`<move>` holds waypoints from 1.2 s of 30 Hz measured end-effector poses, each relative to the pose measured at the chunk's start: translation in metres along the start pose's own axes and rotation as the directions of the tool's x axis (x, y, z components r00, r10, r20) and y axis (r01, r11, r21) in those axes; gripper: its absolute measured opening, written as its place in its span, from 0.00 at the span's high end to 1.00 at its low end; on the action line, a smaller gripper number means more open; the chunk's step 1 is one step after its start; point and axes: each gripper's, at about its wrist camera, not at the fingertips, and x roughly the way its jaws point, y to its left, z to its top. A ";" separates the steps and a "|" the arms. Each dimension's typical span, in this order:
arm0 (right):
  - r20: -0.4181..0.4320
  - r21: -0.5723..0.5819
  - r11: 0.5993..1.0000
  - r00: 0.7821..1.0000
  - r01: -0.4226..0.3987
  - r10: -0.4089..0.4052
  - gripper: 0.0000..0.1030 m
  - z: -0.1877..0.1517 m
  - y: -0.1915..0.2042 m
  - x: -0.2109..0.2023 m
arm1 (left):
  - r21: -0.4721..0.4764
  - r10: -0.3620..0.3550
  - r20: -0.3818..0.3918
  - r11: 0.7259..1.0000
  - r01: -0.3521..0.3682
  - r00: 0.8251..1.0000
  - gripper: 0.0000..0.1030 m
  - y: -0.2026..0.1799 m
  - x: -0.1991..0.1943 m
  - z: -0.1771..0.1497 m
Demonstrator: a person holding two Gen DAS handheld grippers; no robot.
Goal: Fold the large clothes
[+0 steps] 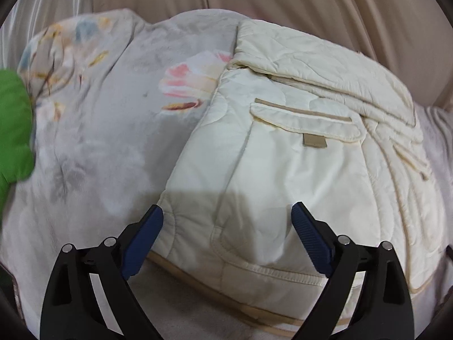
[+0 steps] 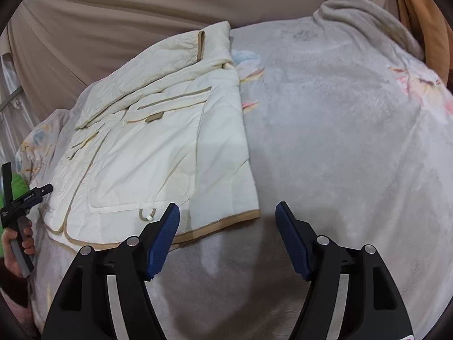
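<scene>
A cream quilted jacket [image 1: 283, 155] with tan trim lies folded on a grey flowered blanket [image 1: 99, 141]; a sleeve is laid across its top and a flap pocket faces up. My left gripper [image 1: 226, 208] is open just above the jacket's lower hem, nothing between its blue pads. In the right wrist view the jacket [image 2: 158, 141] lies at the left. My right gripper [image 2: 227, 206] is open over the blanket [image 2: 339, 141], its left finger [image 2: 164, 235] over the tan hem near the jacket's right corner. It holds nothing.
A green cloth [image 1: 11, 127] lies at the blanket's left edge. Beige draped fabric [image 1: 283, 0] hangs behind the bed, and an orange fabric [image 2: 424, 28] at the far right. A hand [image 2: 14, 243] holds a tool handle at the left edge of the right wrist view.
</scene>
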 end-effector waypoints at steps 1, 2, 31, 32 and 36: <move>-0.007 0.005 1.000 1.000 -0.009 0.009 0.31 0.000 0.000 0.002 | -0.017 0.024 0.006 1.000 -0.024 1.000 0.13 0.004 -0.002 0.001; -0.012 0.012 1.000 1.000 -0.018 0.018 0.30 0.001 0.001 0.003 | -0.030 0.046 0.014 0.998 -0.046 0.999 0.13 0.008 -0.004 0.002; -0.081 -0.052 0.985 0.983 0.162 -0.166 0.79 -0.069 -0.018 -0.115 | 0.008 -0.195 -0.082 0.981 0.196 0.977 0.84 0.052 -0.140 -0.071; -0.031 -0.045 0.983 0.983 0.179 -0.181 0.76 -0.056 -0.020 -0.124 | 0.025 -0.180 -0.030 0.983 0.181 0.983 0.81 0.049 -0.148 -0.059; 0.167 -0.037 0.994 0.982 0.099 -0.092 0.72 0.016 -0.004 -0.142 | 0.129 -0.173 0.150 0.979 0.155 0.973 0.63 0.016 -0.162 0.008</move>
